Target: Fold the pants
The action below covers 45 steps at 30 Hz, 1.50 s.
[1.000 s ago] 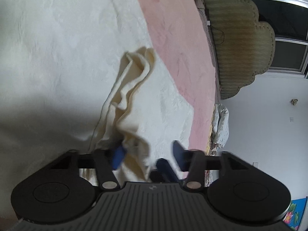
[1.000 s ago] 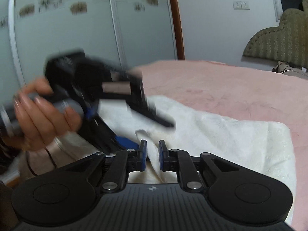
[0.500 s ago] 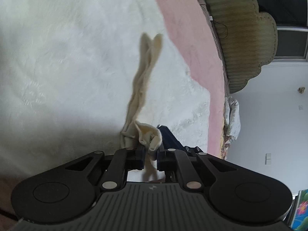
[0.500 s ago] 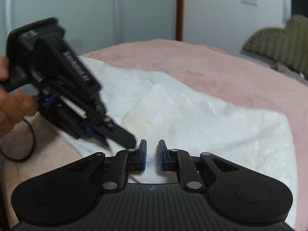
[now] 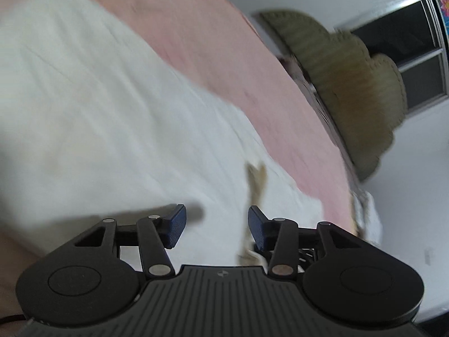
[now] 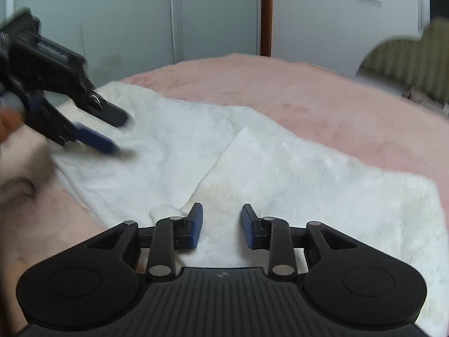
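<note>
Both grippers: jaws apart, nothing between them.
Left gripper [image 5: 214,229]: over the pants, view motion-blurred; a cream strip [image 5: 256,185] sits just ahead of the right pad, type unclear.
Right gripper [image 6: 221,224]: low over the near edge of the pants.
Pants [image 6: 252,168]: white, lying flat on the pink bed [image 6: 308,92], one layer folded over another with a diagonal edge mid-cloth.
Left gripper from right wrist view [image 6: 112,132]: at far left, above the pants' left end.
Headboard [image 5: 350,90]: olive, behind the bed.
</note>
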Tool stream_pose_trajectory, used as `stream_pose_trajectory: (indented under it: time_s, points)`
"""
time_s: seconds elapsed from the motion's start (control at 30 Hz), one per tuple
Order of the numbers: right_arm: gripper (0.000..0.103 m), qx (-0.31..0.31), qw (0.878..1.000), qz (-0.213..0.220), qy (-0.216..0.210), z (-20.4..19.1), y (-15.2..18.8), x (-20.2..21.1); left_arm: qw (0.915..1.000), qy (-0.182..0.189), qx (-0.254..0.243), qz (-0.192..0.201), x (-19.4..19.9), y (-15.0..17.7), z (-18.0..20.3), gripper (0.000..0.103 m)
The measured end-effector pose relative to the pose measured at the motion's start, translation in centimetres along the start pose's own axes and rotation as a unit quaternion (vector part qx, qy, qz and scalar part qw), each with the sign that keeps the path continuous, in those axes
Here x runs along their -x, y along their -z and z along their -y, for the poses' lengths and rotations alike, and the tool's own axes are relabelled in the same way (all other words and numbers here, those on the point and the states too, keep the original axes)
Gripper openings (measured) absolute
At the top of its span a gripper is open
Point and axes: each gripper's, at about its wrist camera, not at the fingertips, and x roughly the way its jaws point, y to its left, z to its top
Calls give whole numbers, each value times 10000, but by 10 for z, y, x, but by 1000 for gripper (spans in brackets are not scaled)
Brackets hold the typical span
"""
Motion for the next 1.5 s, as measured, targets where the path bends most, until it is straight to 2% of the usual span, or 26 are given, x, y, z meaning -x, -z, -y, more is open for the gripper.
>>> stream_pose_trajectory:
  time_s: [0.17,0.3,0.4,0.47,0.53,0.67,0.77,0.83,0.87,0.9,0.93,1.0,1.03,1.1,1.2,1.27,1.37,1.47,1.5]
  points:
    - [31,100,9982,414,-422,-18,-21,2,9941,-680,167,825,62,-15,-32,52]
    - [31,518,9940,277,-927,-45,-32,-17,9873,-1042,538,1075,99,-19,-61,52]
    - [36,696,9930,-90,-948,-61,-31,-40,9871,-978,777,1004,114,-14,-77,53]
    - [40,496,9948,-74,-882,-62,-34,-43,9875,-800,988,934,119,-12,-88,53]
    - [40,653,9927,146,-1004,-74,-42,-37,9843,-681,1328,942,125,-10,-101,53]
    - [40,1543,9724,669,-1619,-122,-50,-24,9796,-492,1558,1170,138,-8,-114,55]
    - [40,2265,9541,603,-1865,-163,-51,-43,9764,-449,1719,1225,138,-8,-117,56]
    - [39,2520,9459,479,-1987,-179,-48,-56,9765,-347,1789,1154,133,-8,-118,56]
    - [39,2550,9442,364,-2052,-184,-47,-64,9757,-323,1838,1147,132,-8,-118,54]
    - [36,2554,9437,302,-2080,-187,-45,-69,9753,-290,1864,1151,129,-7,-119,42]
    - [28,2542,9448,295,-2044,-187,-43,-72,9755,-275,1859,1142,127,-7,-119,35]
    - [22,2433,9469,297,-2080,-185,-43,-74,9761,-350,1803,1165,127,-7,-120,7]
    - [18,2343,9474,284,-2160,-184,-46,-75,9764,-404,1751,1200,127,-7,-119,3]
    - [16,2224,9478,291,-2264,-184,-50,-77,9743,-413,1793,1297,129,-5,-121,2]
    - [18,2459,9432,202,-2225,-196,-45,-85,9729,-526,1849,1284,129,-1,-125,2]
    - [18,2396,9448,297,-2216,-194,-43,-80,9720,-699,1869,1241,125,3,-127,2]
    - [19,2459,9445,387,-2143,-189,-42,-66,9726,-706,1827,1251,127,3,-126,3]
    - [19,2966,9381,390,-1744,-196,-30,-59,9735,-689,1779,1261,132,1,-125,17]
    - [19,3220,9331,383,-1554,-201,-24,-60,9744,-716,1729,1246,133,1,-124,26]
